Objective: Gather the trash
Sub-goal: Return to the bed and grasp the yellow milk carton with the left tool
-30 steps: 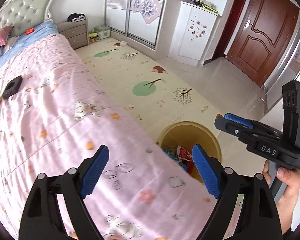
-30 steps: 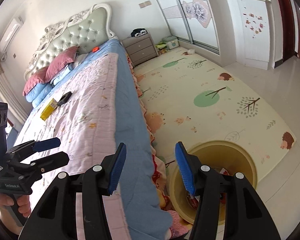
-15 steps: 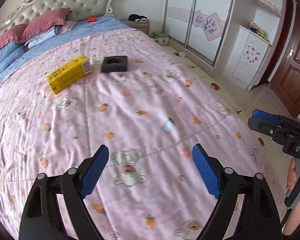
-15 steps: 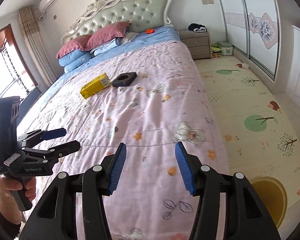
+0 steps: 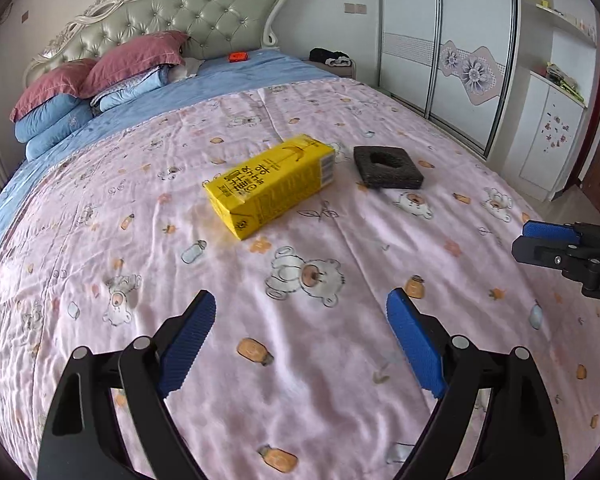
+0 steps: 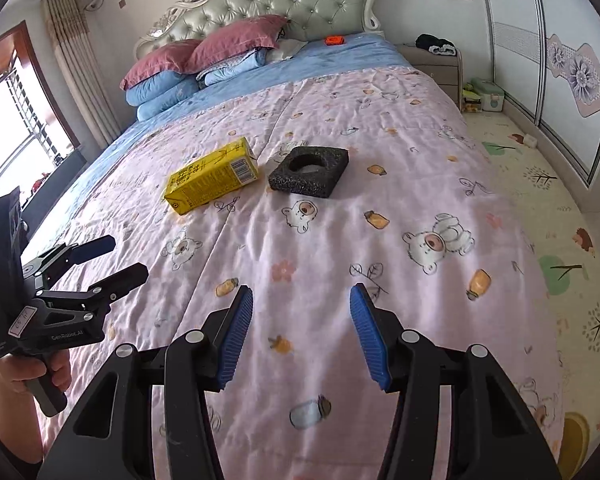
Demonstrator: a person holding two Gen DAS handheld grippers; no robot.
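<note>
Bedroom. Bed with pink printed quilt over blue sheet, tufted grey-green headboard, maroon and blue pillows. Sliding wardrobe on the right wall, nightstand beside the bed. Cartoon play mat on floor. Daylight from window, beige curtain.

Both grippers have swung away from the yellow bin by the side of the bed and now look up the pink blanket. The yellow carton and the black foam square were small and far off; now they sit closer, in front of both grippers. The left gripper is opening its jaws wider, with nothing between them.
</note>
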